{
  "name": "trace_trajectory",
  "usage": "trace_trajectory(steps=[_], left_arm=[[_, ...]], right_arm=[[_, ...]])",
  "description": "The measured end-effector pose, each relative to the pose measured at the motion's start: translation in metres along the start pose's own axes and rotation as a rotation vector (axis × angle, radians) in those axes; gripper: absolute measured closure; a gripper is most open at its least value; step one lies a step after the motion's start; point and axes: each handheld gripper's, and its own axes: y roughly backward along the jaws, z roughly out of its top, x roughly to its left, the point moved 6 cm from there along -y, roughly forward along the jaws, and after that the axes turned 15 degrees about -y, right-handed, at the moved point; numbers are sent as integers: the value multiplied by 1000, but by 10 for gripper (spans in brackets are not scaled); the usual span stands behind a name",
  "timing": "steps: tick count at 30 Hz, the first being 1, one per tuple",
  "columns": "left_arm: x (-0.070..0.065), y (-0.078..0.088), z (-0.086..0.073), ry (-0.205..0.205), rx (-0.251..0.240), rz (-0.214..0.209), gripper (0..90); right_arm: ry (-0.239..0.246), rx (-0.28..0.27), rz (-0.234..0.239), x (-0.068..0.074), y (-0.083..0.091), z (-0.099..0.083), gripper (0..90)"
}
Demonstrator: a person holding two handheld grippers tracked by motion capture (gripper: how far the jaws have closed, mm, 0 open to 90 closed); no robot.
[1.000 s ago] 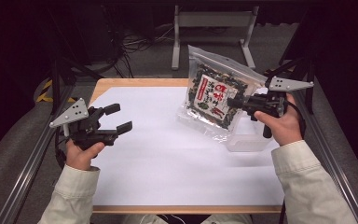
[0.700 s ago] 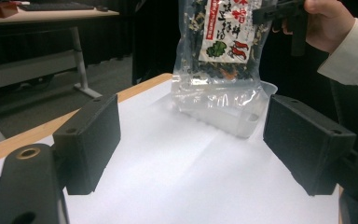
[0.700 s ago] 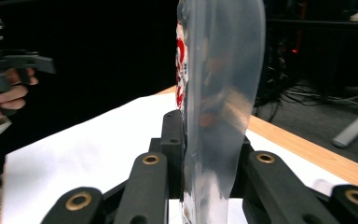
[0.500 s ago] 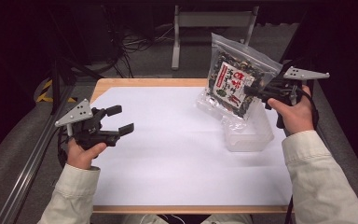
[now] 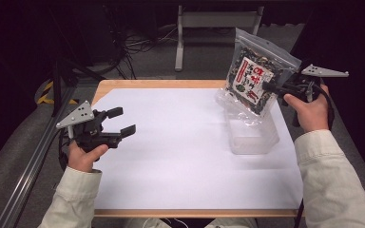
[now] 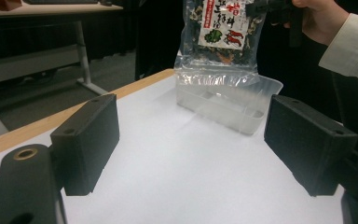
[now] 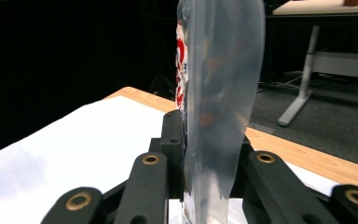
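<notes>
the clear bag (image 5: 257,78) has dark filling and a white label with red print; the tray (image 5: 252,135) is transparent, the table cover (image 5: 180,156) white.

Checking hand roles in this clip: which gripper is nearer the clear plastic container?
Right. The right gripper holds the snack bag just above the clear plastic container; the left gripper hovers open across the table.

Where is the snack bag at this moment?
In the high view, the snack bag hangs at the table's far right, clamped in the right gripper, above the clear plastic container.
</notes>
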Motion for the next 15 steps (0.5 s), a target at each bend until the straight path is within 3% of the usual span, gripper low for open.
trace_trajectory(steps=[15], left_arm=[[0,-2,-3,2,12,-3,189]], right_arm=[[-28,15,-53,-12,8,-14,762]])
